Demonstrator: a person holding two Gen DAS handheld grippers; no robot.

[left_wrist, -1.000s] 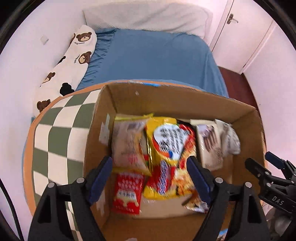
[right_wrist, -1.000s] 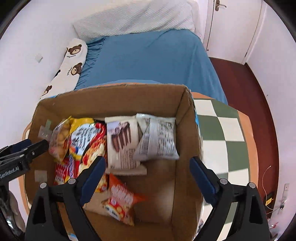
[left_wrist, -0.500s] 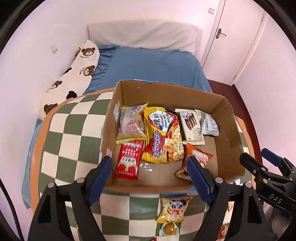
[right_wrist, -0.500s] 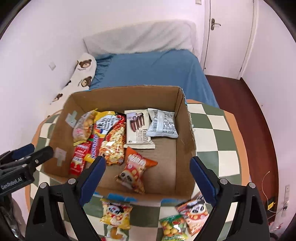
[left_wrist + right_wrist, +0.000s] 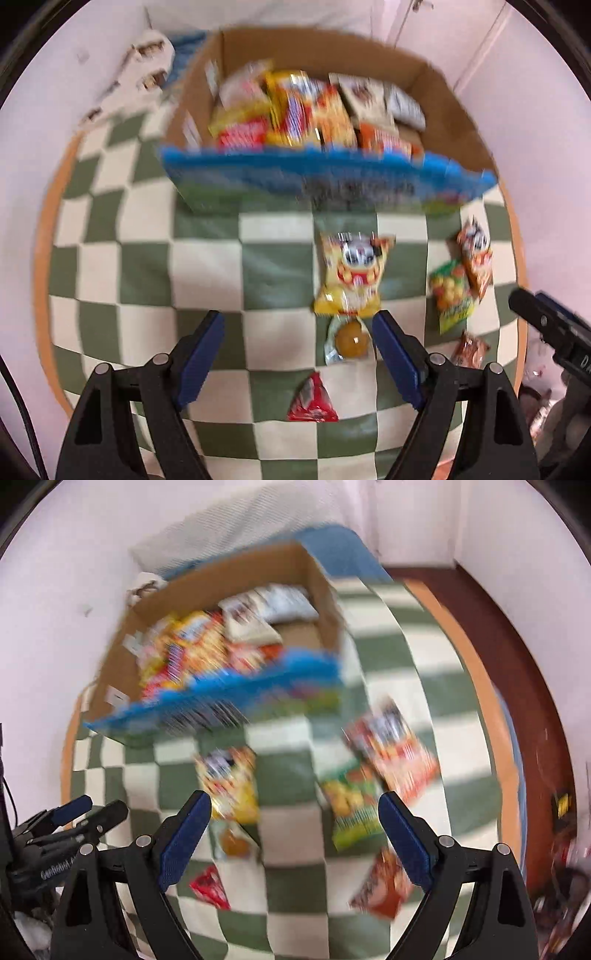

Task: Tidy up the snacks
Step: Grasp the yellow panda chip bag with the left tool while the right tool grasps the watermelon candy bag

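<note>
A cardboard box (image 5: 450,107) (image 5: 321,590) with a blue printed front holds several snack packets at the table's far side. Loose on the checked table lie a yellow packet (image 5: 351,273) (image 5: 231,782), a round jelly cup (image 5: 351,338) (image 5: 232,842), a small red packet (image 5: 313,400) (image 5: 210,888), a green packet (image 5: 452,295) (image 5: 351,808), an orange packet (image 5: 476,254) (image 5: 395,749) and a brown packet (image 5: 471,349) (image 5: 384,886). My left gripper (image 5: 297,354) is open and empty, near the jelly cup. My right gripper (image 5: 293,838) is open and empty above the loose snacks. Both views are blurred.
The round table (image 5: 207,266) has a green and white checked cloth and an orange rim (image 5: 480,686). A bed with a blue sheet (image 5: 343,550) stands behind the box. Wooden floor (image 5: 517,653) lies to the right.
Both grippers have pulled back and down from over the box. The view now takes in the table in front of the box and the loose snacks there. Both stay open.
</note>
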